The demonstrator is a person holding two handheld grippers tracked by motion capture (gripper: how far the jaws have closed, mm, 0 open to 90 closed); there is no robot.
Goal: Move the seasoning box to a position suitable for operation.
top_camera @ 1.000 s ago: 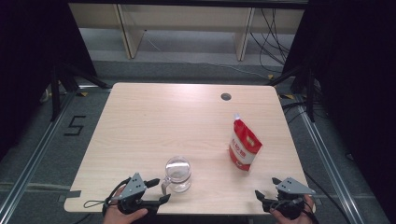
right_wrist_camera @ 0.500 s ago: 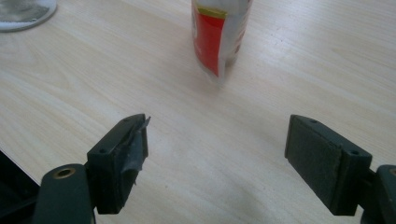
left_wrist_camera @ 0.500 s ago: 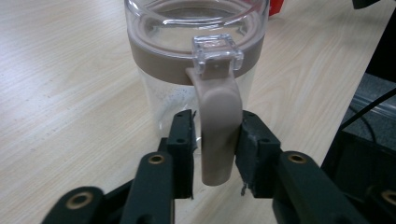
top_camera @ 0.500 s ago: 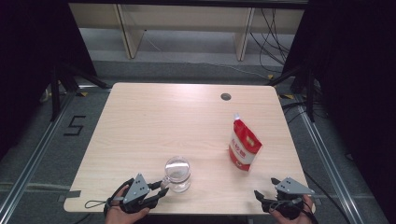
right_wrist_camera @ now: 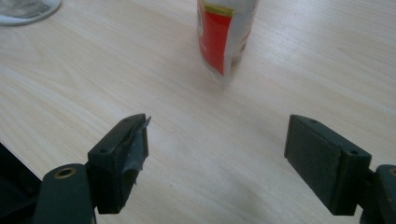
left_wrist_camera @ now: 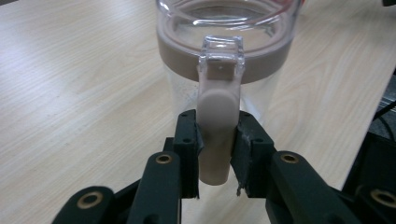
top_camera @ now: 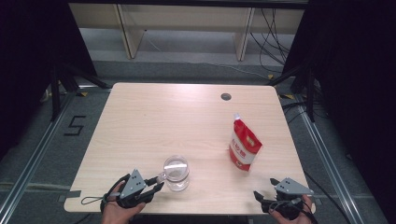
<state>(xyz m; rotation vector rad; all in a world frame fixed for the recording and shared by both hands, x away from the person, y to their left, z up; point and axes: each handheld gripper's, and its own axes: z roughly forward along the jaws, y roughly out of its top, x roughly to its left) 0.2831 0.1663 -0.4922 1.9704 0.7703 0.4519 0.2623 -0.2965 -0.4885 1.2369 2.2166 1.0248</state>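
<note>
Lab: curtained, floor-marked test table (top_camera: 140,121)

Clear jar (left_wrist_camera: 224,28) with beige band and handle (left_wrist_camera: 215,135) between black left gripper (left_wrist_camera: 215,154) pads; red-and-white pouch (right_wrist_camera: 224,32) ahead of black right gripper (right_wrist_camera: 217,154); pale woodgrain table (top_camera: 154,116)

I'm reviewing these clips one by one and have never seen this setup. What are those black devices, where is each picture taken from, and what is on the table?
A person stands at a wooden table and holds a hand-held gripper in each hand; no robot is involved. The high view looks down from above the person's side. The other two pictures come from cameras riding on the grippers, looking along their black jaws.

On the table stand a clear plastic jug with a beige band and handle, and a red and white pouch.

The left gripper has just been closing its jaws and now clamps the jug's handle between them. The right gripper hangs open above bare table, with the pouch standing further ahead of it.
</note>
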